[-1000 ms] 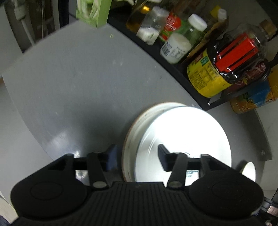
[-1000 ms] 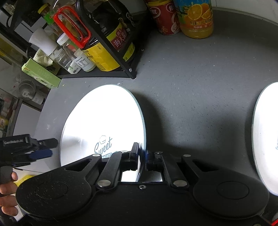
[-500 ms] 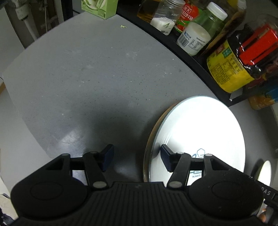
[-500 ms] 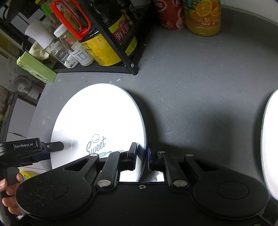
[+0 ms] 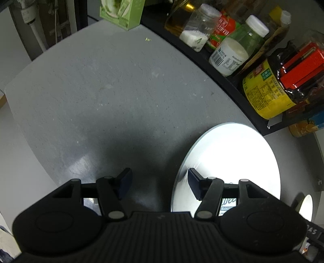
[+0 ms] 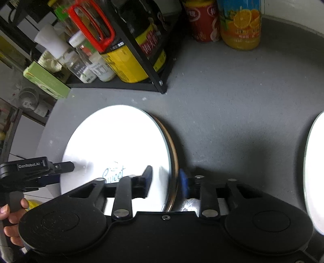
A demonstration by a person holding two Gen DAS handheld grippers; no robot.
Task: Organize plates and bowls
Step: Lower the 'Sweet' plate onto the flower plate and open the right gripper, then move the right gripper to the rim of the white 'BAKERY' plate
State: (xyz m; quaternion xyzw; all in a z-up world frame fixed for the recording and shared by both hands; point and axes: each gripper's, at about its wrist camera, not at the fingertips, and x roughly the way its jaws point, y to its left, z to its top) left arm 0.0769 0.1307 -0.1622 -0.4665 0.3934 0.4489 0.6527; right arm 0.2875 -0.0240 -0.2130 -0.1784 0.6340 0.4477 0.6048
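A white plate [image 6: 117, 141] printed "Sweet" lies flat on a brown-rimmed plate [image 6: 172, 149] on the grey table. My right gripper [image 6: 165, 180] is open, its fingers straddling the near rim of this stack without pinching it. In the left wrist view the same white plate [image 5: 232, 159] lies to the right. My left gripper [image 5: 159, 182] is open and holds nothing; its right finger hangs over the plate's left edge. In the right wrist view the left gripper [image 6: 60, 172] sits at the stack's left side, held by a hand [image 6: 12, 212]. A second white plate [image 6: 316, 172] lies at the far right.
A black rack [image 6: 141, 60] behind the stack holds an oil jug [image 5: 283, 85], jars and bottles. An orange juice bottle [image 6: 241, 26] and a red can [image 6: 200, 22] stand at the back. A green box [image 5: 123, 12] sits at the rack's left end. The table edge [image 5: 30, 141] curves close on the left.
My right gripper has opened and let go of the white plate, which now rests on the brown-rimmed one. My left gripper has drawn back to the left, off the plate.
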